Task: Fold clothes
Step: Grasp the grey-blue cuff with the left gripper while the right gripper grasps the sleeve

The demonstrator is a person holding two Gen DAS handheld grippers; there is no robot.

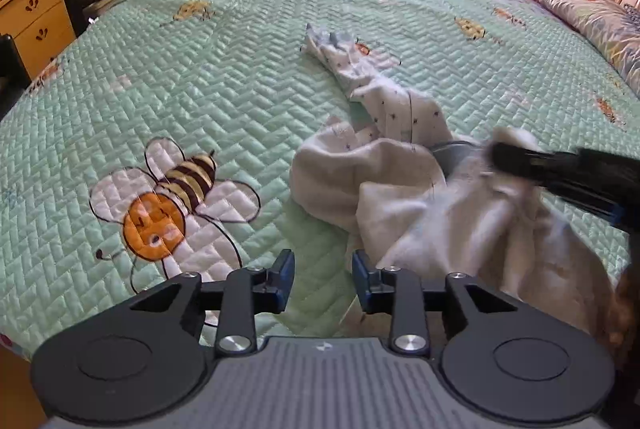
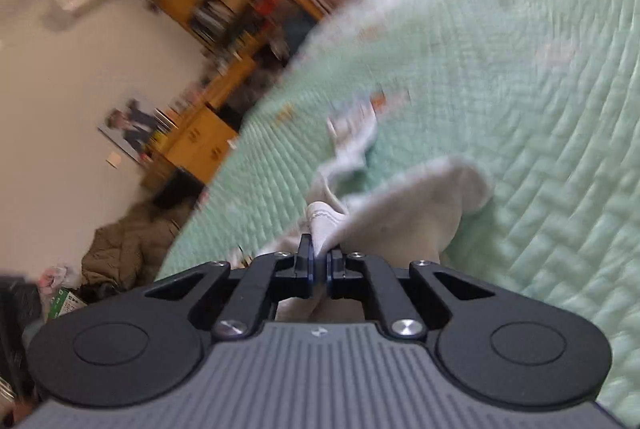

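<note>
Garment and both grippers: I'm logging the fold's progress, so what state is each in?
White garment: crumpled on the green quilt, unfolded, one edge lifted.
Left gripper: open, empty.
Right gripper: shut on the white garment's edge.

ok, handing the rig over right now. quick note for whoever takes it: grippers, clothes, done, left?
Left gripper: open, empty, over the green quilt, just beside the garment's near edge.
Right gripper: shut on a fold of the white garment; in the left wrist view it is on the garment's right side.
Garment: crumpled on the quilt, one twisted part trailing away toward the far side of the bed.
Done: no fold visible yet.
Left: spread it flat, then fold it.
</note>
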